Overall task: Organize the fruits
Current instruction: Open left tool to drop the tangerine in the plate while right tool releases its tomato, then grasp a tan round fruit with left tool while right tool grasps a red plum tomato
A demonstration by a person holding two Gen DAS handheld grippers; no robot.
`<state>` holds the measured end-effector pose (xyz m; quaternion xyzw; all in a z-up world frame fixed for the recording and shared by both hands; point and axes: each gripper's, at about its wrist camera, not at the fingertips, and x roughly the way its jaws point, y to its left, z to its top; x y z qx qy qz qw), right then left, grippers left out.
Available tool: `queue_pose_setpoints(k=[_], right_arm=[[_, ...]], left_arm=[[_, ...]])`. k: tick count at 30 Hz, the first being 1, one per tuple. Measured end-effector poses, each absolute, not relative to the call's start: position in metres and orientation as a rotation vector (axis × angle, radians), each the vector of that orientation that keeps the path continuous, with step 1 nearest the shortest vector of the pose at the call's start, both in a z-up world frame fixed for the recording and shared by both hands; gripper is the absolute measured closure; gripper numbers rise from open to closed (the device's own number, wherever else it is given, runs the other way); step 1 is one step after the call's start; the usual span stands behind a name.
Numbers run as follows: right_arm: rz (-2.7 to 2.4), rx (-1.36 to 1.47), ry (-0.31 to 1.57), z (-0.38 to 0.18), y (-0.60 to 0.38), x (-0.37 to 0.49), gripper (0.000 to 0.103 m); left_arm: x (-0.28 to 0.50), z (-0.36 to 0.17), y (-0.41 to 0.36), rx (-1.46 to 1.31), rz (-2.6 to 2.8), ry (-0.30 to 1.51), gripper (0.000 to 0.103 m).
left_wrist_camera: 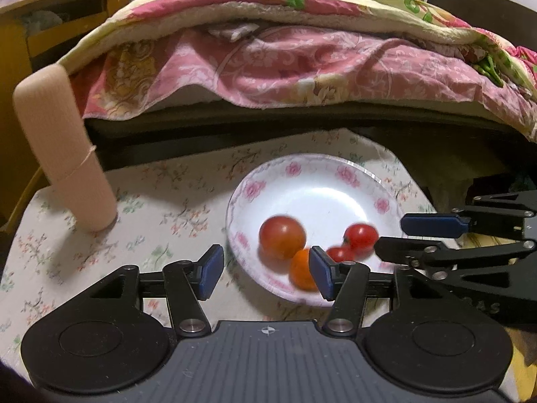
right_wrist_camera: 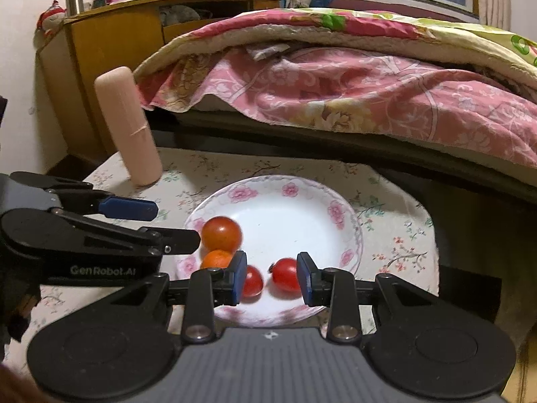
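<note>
A white floral plate (left_wrist_camera: 322, 181) (right_wrist_camera: 302, 201) sits on the flowered table. In it lie a large red tomato (left_wrist_camera: 282, 236) (right_wrist_camera: 221, 234), a small orange fruit (left_wrist_camera: 302, 268) (right_wrist_camera: 216, 258) and two small red tomatoes (left_wrist_camera: 360, 235) (right_wrist_camera: 287, 273), (left_wrist_camera: 340, 253) (right_wrist_camera: 252, 282). My left gripper (left_wrist_camera: 266, 273) is open and empty above the plate's near left rim. My right gripper (right_wrist_camera: 272, 277) is open and empty, its fingers on either side of the two small tomatoes, apart from them. Each gripper shows in the other's view, the right (left_wrist_camera: 391, 236) and the left (right_wrist_camera: 174, 225).
A tall pink cylinder (left_wrist_camera: 63, 147) (right_wrist_camera: 129, 127) stands at the table's far left. A bed with a pink floral quilt (left_wrist_camera: 302, 67) (right_wrist_camera: 352, 84) runs close behind the table. A wooden cabinet (right_wrist_camera: 110, 50) is at the back left.
</note>
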<state>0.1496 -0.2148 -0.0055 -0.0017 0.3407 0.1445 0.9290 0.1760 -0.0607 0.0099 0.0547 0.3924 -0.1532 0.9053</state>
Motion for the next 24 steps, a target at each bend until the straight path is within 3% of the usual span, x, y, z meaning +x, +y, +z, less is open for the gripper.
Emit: queue_pose_setpoints(k=[24], right_arm=[[0.578, -0.076, 0.879, -0.038, -0.162, 0.099, 0.069]], left_arm=[[0.121, -0.02, 0.001, 0.2, -0.368, 0.962, 0.036]])
